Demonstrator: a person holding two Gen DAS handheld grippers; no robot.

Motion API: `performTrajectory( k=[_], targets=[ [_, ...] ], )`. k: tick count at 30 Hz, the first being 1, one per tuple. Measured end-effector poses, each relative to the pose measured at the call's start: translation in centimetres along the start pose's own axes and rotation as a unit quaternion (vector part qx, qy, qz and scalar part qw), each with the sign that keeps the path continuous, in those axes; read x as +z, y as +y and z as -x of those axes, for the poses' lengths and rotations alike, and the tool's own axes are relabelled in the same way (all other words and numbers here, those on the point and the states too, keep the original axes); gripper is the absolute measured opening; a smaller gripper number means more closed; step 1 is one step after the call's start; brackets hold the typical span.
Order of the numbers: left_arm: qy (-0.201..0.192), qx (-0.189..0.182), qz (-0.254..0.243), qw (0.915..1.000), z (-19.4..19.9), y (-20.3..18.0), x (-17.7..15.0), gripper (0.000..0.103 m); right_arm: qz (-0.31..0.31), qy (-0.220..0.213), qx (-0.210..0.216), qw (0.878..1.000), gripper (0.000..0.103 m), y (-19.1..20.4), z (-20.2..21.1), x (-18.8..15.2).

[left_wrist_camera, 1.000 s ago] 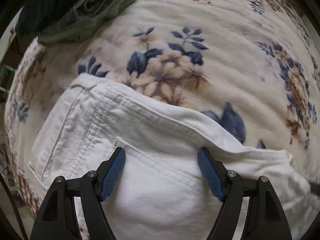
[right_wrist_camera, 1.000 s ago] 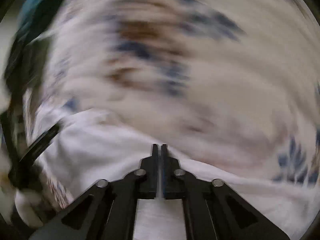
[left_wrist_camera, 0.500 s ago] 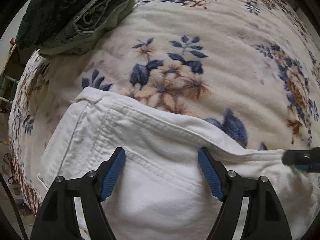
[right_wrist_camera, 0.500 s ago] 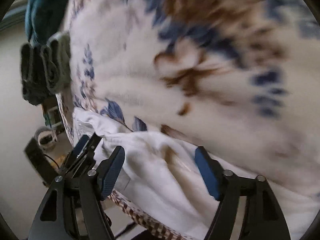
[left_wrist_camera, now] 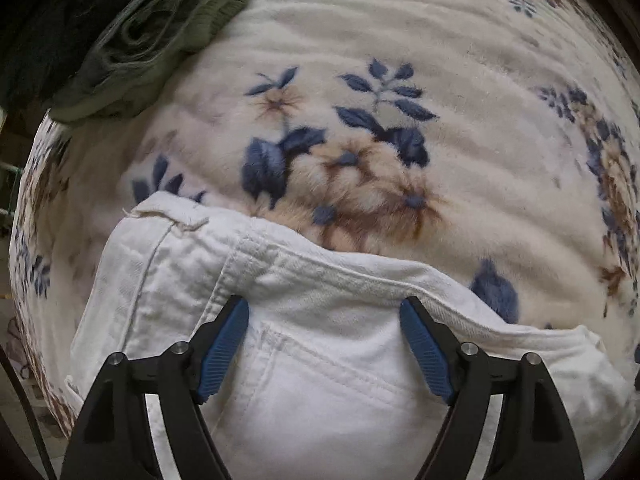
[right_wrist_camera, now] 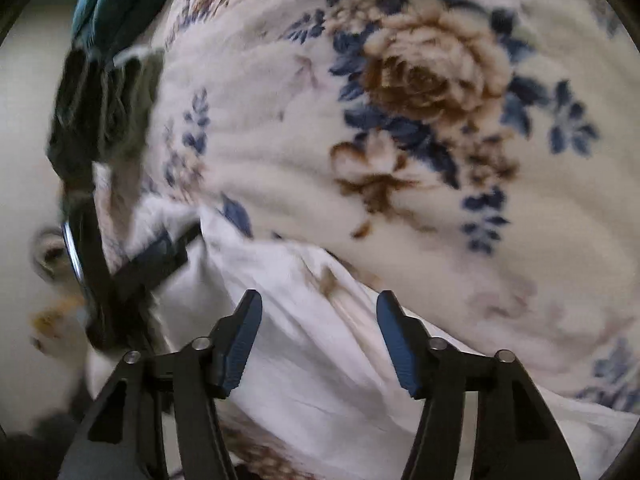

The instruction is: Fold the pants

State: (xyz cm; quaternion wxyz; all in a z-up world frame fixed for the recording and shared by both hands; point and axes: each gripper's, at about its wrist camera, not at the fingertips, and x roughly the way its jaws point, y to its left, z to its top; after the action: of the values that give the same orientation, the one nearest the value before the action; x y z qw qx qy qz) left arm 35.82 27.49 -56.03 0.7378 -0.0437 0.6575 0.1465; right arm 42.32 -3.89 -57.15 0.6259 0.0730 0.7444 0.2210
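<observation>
Two tongs hover jaws apart over white pants [left_wrist_camera: 328, 360] on a flowered blanket [left_wrist_camera: 460, 128]: left gripper [left_wrist_camera: 324, 344] straddles the waistband ungripped, right gripper [right_wrist_camera: 319, 340], jaws just opened and empty, likely repositioning; folded clothes [left_wrist_camera: 132, 36] at ten o'clock.

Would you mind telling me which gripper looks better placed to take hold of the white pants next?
Probably the left gripper: its open jaws straddle the white pants near the waistband seam.
</observation>
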Motion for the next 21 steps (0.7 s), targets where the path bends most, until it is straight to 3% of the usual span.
performTrajectory(
  k=[4,5,6,7,9,12,14,15,18,19,21],
  targets=[
    [-0.004,0.003,-0.001,1.0000,0.4,0.0,0.1,0.078,0.065,0.046,-0.003,0.997,0.061,1.9,-2.3,-0.8],
    [-0.006,0.001,0.000,1.0000,0.4,0.2,0.1,0.078,0.081,0.051,-0.018,0.995,0.055,2.0,-3.3,-0.6],
    [-0.007,-0.002,0.001,1.0000,0.4,0.4,0.1,0.080,0.087,0.057,-0.030,0.994,0.014,1.2,-3.6,-0.6],
    [-0.008,-0.005,0.001,1.0000,0.4,0.5,0.0,0.080,0.073,0.054,-0.034,0.995,0.006,0.5,-3.9,-0.6],
    [-0.011,-0.018,0.003,0.9998,0.4,0.8,-0.3,0.080,-0.029,0.024,0.005,0.999,0.006,-3.2,-3.7,-0.4],
    [-0.013,-0.009,-0.002,0.9999,0.4,0.5,-0.5,0.080,-0.136,0.037,0.079,0.987,0.006,-7.6,-5.3,-1.0],
    [-0.010,0.000,-0.004,0.9999,0.7,0.4,-0.6,0.080,-0.133,0.029,0.082,0.987,0.009,-7.6,-4.8,-1.3],
    [-0.009,0.002,-0.002,1.0000,1.0,0.4,-0.6,0.080,-0.118,0.024,0.082,0.989,0.016,-7.1,-3.7,-1.4],
    [-0.011,-0.014,0.012,0.9998,2.9,0.0,-1.6,0.080,-0.044,-0.020,0.008,0.999,0.059,-5.4,1.0,-2.3],
    [-0.014,-0.023,0.016,0.9995,3.6,-0.1,-1.9,0.080,-0.010,-0.028,-0.010,1.000,0.069,-4.9,2.0,-2.7],
    [-0.020,-0.048,0.010,0.9986,5.4,-1.7,-3.1,0.080,0.047,-0.001,-0.047,0.998,0.071,-5.1,3.1,-3.8]
  ],
)
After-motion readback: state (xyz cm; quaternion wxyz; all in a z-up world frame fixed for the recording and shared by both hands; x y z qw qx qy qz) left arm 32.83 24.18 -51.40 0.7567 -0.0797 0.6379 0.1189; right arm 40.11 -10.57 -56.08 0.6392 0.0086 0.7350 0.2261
